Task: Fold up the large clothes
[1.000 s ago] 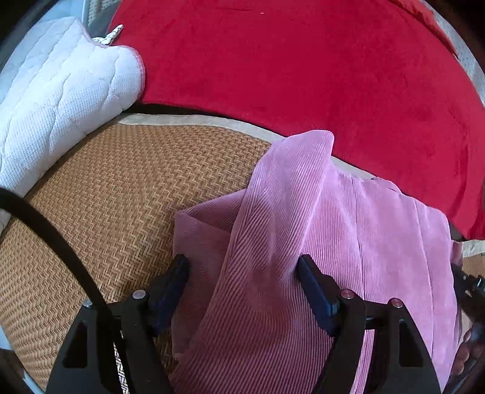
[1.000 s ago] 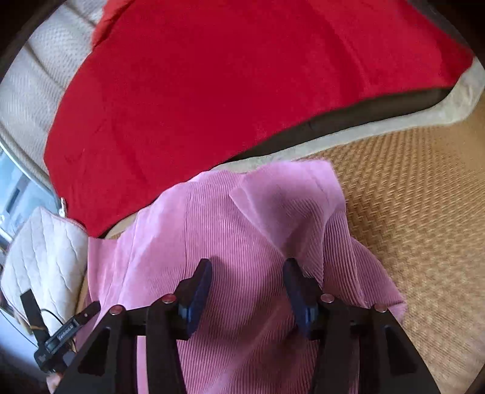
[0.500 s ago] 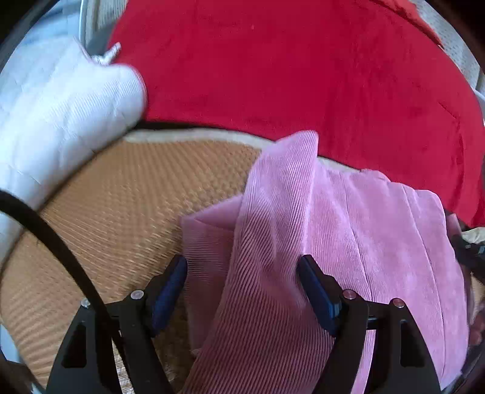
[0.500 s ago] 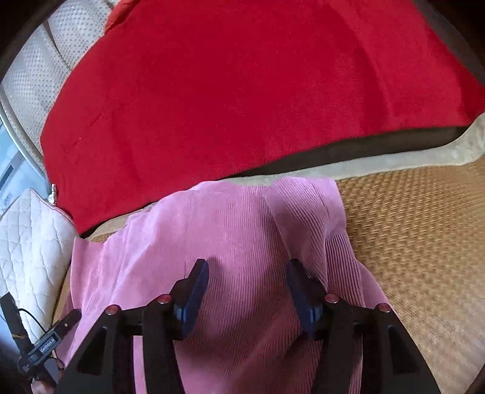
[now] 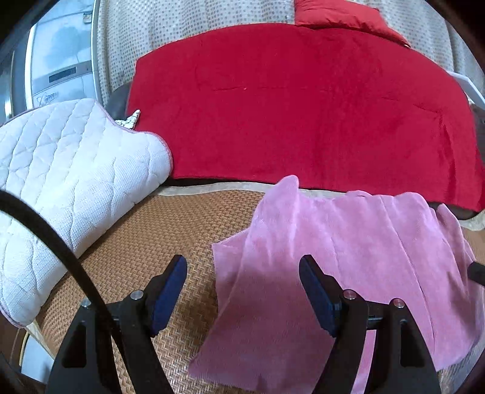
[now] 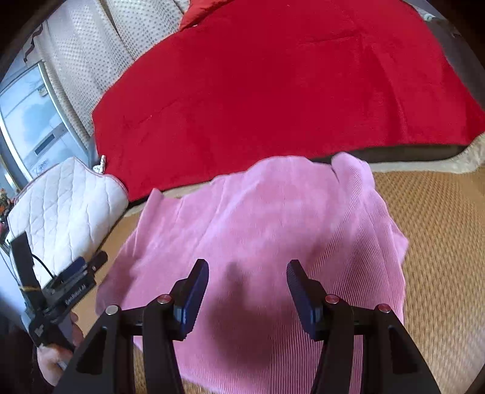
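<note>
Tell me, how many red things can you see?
2: a big red blanket spread behind the pink garment, and a red cushion peeking up behind it. More may be hidden.

A woven mat carries the pink garment, with a white quilted pad left of the garment and a red blanket spread behind it.
</note>
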Demonstrator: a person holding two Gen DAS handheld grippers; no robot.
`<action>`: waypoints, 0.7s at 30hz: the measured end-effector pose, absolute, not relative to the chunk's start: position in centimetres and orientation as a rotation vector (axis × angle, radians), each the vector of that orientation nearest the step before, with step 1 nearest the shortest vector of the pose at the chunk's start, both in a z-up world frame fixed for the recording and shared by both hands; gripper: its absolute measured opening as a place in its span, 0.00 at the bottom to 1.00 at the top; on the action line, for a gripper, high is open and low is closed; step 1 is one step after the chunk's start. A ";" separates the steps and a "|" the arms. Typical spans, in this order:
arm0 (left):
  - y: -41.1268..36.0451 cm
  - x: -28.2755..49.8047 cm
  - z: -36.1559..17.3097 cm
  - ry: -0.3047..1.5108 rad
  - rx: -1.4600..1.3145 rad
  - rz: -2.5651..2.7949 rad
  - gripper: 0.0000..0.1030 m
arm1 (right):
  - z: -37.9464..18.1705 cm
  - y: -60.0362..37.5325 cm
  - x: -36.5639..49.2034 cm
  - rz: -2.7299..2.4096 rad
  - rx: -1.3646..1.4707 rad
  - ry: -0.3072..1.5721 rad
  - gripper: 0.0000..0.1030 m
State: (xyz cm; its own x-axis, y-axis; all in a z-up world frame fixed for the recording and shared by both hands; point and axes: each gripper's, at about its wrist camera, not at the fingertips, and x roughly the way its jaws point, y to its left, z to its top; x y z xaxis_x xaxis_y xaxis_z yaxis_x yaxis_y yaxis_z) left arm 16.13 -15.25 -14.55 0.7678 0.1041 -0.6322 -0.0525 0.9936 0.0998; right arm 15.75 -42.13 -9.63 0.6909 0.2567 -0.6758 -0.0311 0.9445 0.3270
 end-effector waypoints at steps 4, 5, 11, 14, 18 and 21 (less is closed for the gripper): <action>-16.2 15.4 -14.2 0.689 0.092 0.062 0.75 | -10.5 -41.6 15.6 0.161 0.297 0.817 0.56; -16.4 15.3 -14.2 0.687 0.098 0.053 0.75 | -10.9 -41.6 15.9 0.160 0.293 0.826 0.56; -17.5 15.5 -14.5 0.678 0.130 0.019 0.75 | -13.7 -42.3 17.8 0.122 0.346 0.919 0.58; -17.8 15.7 -14.7 0.684 0.128 0.005 0.75 | -13.4 -42.4 18.0 0.124 0.338 0.913 0.58; -18.6 15.9 -14.7 0.688 0.134 -0.013 0.75 | -11.9 -42.4 17.5 0.115 0.312 0.825 0.59; -19.6 16.2 -15.3 0.721 0.123 -0.063 0.75 | -11.7 -42.4 17.6 0.114 0.307 0.807 0.59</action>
State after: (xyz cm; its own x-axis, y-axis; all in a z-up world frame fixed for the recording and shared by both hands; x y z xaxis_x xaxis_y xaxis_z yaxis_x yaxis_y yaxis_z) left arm 16.19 -19.58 -15.26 0.7497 -0.0151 -0.6616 0.1002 0.9908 0.0909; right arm 17.58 -42.37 -11.69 0.6881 0.2169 -0.6924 0.0159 0.9495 0.3132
